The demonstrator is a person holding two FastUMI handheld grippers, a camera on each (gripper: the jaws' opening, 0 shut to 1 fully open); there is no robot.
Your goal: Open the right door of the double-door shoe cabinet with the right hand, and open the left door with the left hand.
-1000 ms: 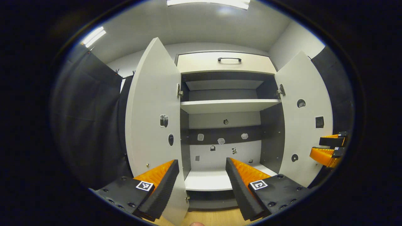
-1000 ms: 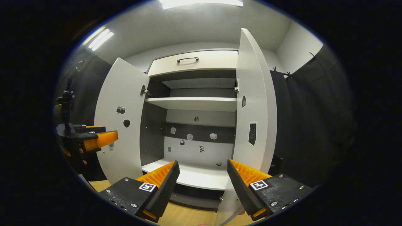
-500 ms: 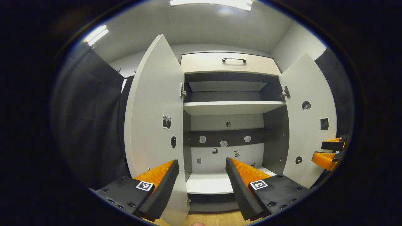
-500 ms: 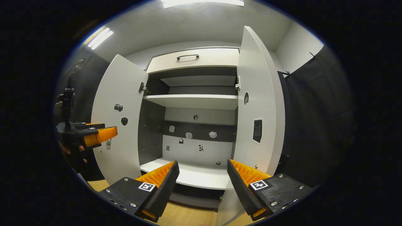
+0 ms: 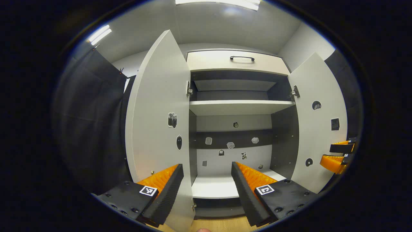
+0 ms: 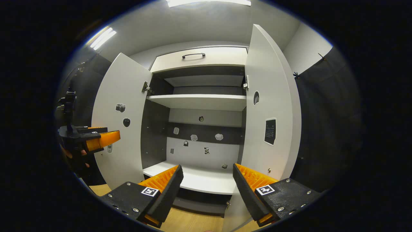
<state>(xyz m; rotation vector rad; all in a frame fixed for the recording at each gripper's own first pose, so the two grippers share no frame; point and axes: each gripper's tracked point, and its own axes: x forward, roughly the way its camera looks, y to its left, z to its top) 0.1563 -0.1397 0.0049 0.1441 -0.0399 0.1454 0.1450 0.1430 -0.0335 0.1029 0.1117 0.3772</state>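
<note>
Standing ajar: left door, right door | both tools wide, empty | stickers unreadable

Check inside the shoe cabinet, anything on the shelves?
Both doors stand open. The shoe cabinet holds no shoes: upper shelf and bottom shelf are bare. Small stickers dot the back panel. The drawer above is closed, contents hidden.

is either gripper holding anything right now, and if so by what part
Nothing is held. The left gripper and right gripper both stand open, clear of the left door and right door, which are swung open.
</note>
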